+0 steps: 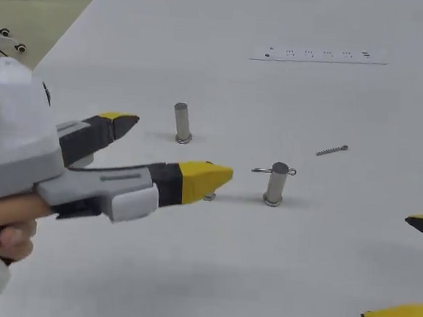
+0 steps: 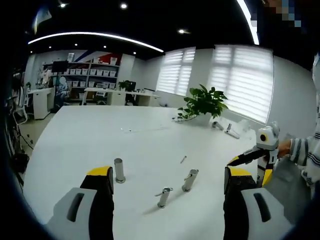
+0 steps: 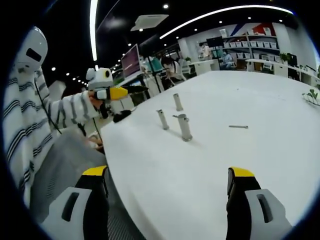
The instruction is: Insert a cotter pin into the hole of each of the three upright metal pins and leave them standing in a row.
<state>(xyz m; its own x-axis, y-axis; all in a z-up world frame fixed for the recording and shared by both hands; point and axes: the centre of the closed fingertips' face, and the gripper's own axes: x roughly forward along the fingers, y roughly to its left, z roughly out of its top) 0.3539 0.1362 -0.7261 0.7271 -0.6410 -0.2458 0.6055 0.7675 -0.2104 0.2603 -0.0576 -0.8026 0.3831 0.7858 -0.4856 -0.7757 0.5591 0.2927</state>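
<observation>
Three upright metal pins stand on the white table (image 1: 210,274). The far pin (image 1: 181,121) is bare. The right pin (image 1: 276,185) has a cotter pin (image 1: 272,170) through its top. Of the third pin (image 1: 209,196) I see just the base, under my left gripper's jaw. A loose cotter pin (image 1: 332,150) lies flat to the right. My left gripper (image 1: 165,148) is open and holds nothing, hovering just left of the pins. My right gripper (image 1: 389,269) is open at the lower right, apart from them. In the left gripper view the nearest pin (image 2: 164,196) carries a cotter pin.
A white strip with small dark marks (image 1: 317,55) lies at the back of the table. A potted plant (image 2: 202,102) stands near the far edge. The table's left edge (image 1: 60,39) drops to the floor. A striped sleeve (image 3: 60,112) holds the left gripper.
</observation>
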